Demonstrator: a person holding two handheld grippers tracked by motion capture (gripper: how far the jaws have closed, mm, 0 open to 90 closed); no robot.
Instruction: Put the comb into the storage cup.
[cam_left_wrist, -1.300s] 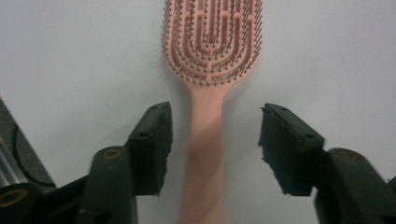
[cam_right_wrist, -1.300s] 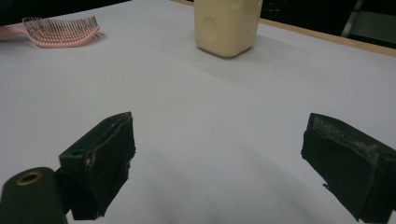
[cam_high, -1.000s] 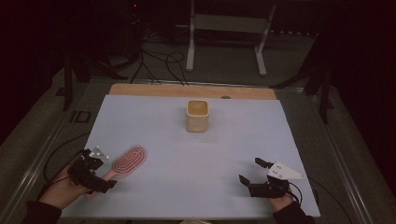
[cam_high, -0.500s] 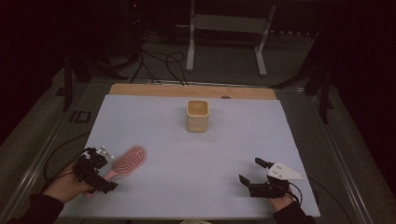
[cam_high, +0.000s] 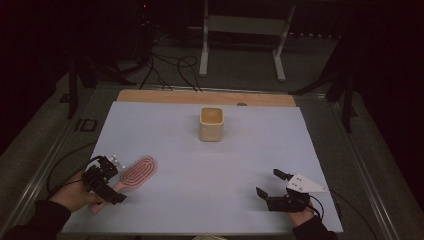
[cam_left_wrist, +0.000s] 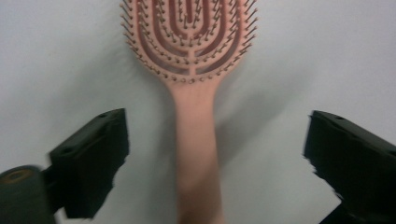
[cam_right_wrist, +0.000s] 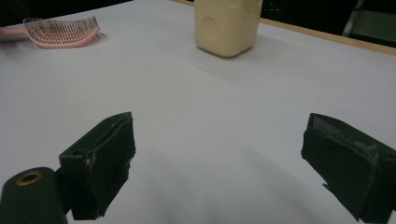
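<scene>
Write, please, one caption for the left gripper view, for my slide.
Open left gripper straddles the handle of a pink hairbrush lying bristles-up on the white table, fingers not touching it.

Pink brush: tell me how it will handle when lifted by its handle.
The brush looks like rigid plastic, so it should probably stay stiff. Its handle appears smooth and narrow, so it may twist between the fingers. The wider bristled head could make it tip head-down, though it seems light.
</scene>
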